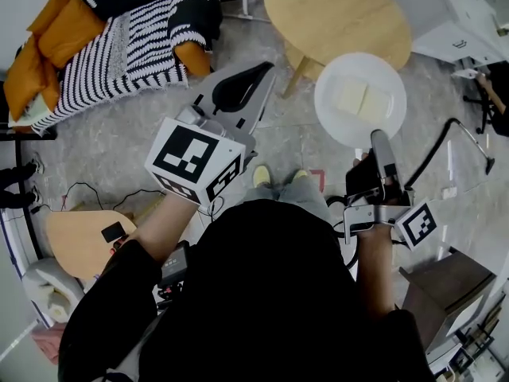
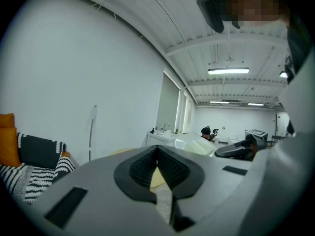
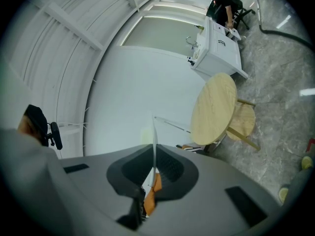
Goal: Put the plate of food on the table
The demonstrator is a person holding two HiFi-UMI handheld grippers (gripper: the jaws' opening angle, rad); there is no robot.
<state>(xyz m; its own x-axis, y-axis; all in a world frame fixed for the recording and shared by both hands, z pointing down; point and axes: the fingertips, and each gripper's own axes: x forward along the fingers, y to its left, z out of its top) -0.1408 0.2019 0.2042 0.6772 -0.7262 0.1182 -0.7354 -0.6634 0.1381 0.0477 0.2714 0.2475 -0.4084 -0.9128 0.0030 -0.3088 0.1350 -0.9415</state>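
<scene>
The right claw (image 1: 380,138) is clenched on the near rim of the plate (image 1: 334,126). In the right gripper view its two pads are pressed together on that rim, and the plate (image 3: 154,132) shows edge-on as a thin white line rising from between them. The right claw (image 3: 154,150) touches nothing else.

The left claw (image 1: 242,86) is closed and empty. In the left gripper view its tips meet at the top, and only floor and a bit of pale wood show through the narrow slit below them (image 2: 157,150). It is held to the left of the plate, apart from it.

The plate is up in the air at the end of the right claw, over the floor, just beside the near edge of the round wooden tabletop (image 1: 338,10) and not resting on it.

There is one white plate, with two pale flat pieces of food (image 1: 362,98) lying side by side on it. There is one tabletop, with one smaller wooden stool (image 3: 243,122) partly tucked under it. There are two claws, each with one marker cube: the left cube (image 1: 195,161) and the right cube (image 1: 417,223).
</scene>
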